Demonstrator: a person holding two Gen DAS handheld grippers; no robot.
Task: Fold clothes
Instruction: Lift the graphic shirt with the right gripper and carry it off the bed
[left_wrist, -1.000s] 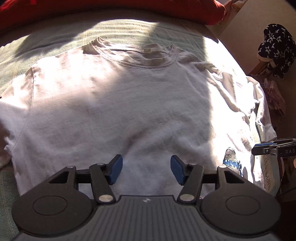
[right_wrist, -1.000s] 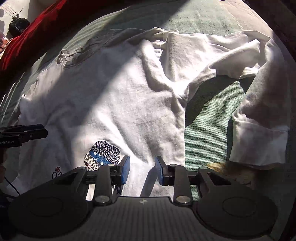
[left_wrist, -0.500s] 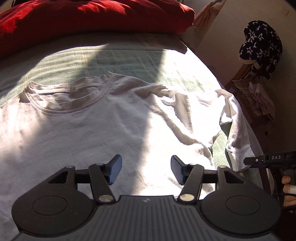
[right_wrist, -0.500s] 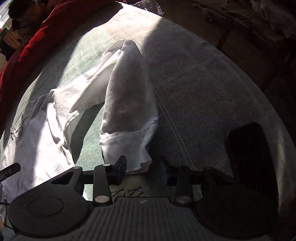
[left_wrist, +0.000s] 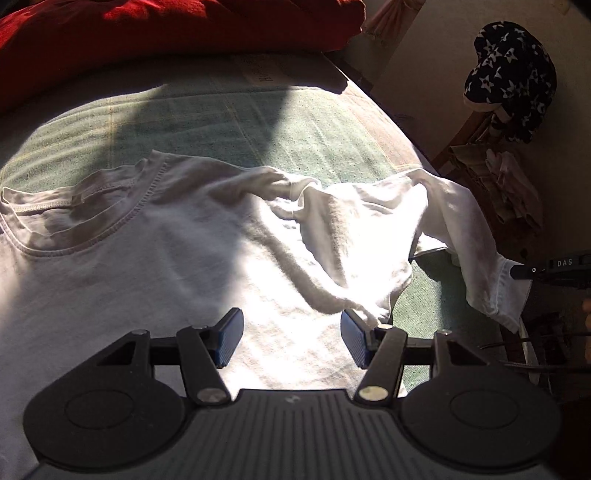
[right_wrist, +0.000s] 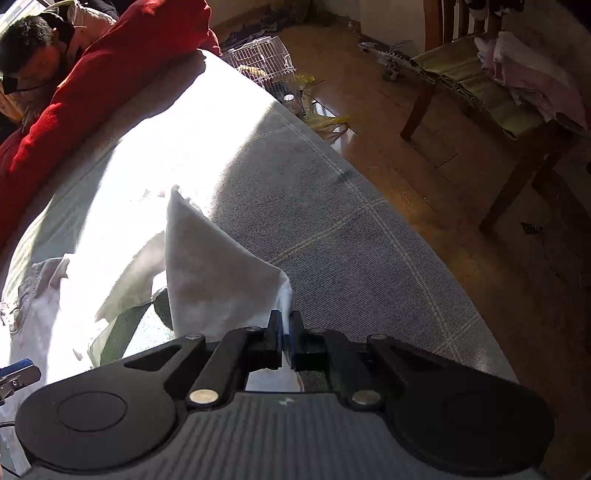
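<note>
Bed (left_wrist: 229, 122): green cover; I see it carrying the whole job.
T-shirt (left_wrist: 177, 266): white, spread flat on the bed, collar away from me, ready for folding.
Sleeve (right_wrist: 214, 280): lifted off the cover, I judge to be folded inward.
Right gripper (right_wrist: 286, 332): jaws have just closed and now clench the sleeve cuff.
Left gripper (left_wrist: 291, 338): jaws released, over the shirt body, holding nothing.
Views: only the right wrist shows the pinch, the floor (right_wrist: 424, 155) and the chair (right_wrist: 491, 103); only the left shows the collar.
</note>
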